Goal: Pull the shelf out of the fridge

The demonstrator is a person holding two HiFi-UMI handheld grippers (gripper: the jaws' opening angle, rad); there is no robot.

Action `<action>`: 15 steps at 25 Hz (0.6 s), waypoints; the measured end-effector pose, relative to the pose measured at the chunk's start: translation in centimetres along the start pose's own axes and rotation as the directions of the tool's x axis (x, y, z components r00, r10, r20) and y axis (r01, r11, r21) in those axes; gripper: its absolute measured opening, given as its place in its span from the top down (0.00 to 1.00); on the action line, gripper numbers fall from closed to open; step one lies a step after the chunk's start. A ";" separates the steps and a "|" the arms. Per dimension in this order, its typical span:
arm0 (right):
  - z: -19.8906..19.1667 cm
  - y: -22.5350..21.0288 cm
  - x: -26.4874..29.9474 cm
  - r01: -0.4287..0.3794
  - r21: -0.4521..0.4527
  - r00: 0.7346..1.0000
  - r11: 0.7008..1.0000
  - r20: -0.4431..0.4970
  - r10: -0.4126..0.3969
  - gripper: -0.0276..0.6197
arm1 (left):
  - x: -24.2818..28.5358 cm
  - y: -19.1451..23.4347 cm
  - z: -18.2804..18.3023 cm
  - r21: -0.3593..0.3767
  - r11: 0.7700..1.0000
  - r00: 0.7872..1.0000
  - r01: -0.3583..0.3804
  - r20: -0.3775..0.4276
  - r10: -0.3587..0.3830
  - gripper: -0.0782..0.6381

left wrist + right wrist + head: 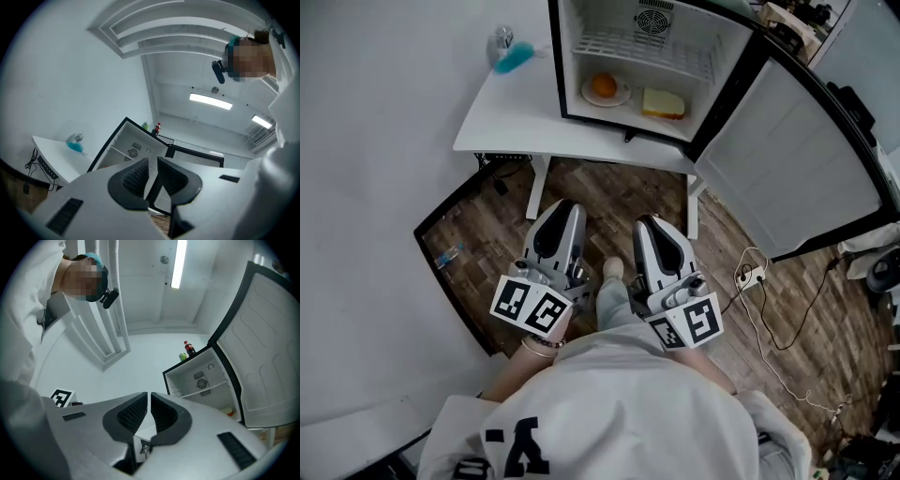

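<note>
Left gripper (pixel 561 212), right gripper (pixel 649 228): jaws together, empty, six o'clock. White wire shelf (pixel 637 52) untouched at twelve in open black-framed fridge (pixel 566 66). Approach step; likely next: reach in, open, grasp.

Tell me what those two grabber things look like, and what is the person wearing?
Both the left gripper and right gripper are smooth, rounded silver-grey shells with black insides. Their fingers are black and ribbed. Each carries a white cube with black square markers. The person wears a white top with dark print.
</note>
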State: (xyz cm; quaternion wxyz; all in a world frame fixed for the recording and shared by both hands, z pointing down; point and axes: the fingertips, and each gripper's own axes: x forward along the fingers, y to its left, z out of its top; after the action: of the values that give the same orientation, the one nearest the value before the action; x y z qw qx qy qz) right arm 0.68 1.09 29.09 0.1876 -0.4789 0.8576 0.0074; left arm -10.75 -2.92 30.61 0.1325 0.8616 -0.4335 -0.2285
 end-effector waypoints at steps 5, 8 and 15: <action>-1.2 -3.5 3.7 0.001 0.004 1.000 1.000 0.007 -0.001 0.89 | 4.0 2.8 -1.1 -0.001 1.000 1.000 -0.005 -0.015 0.005 0.80; -1.3 -6.6 6.2 0.022 0.009 0.999 1.000 0.023 -0.022 0.89 | 7.0 4.3 -1.2 0.010 1.000 1.000 0.000 -0.013 0.000 0.80; -1.8 -12.8 12.9 0.022 0.005 1.000 1.000 0.016 -0.022 0.89 | 15.3 7.5 -0.9 0.043 0.999 1.000 0.011 -0.017 -0.010 0.80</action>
State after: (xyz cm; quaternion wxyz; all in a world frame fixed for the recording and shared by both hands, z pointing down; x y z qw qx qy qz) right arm 4.56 -16.78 28.65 0.1958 -0.4877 0.8507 0.0070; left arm -7.50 -19.67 30.37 0.1163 0.8684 -0.4326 -0.2127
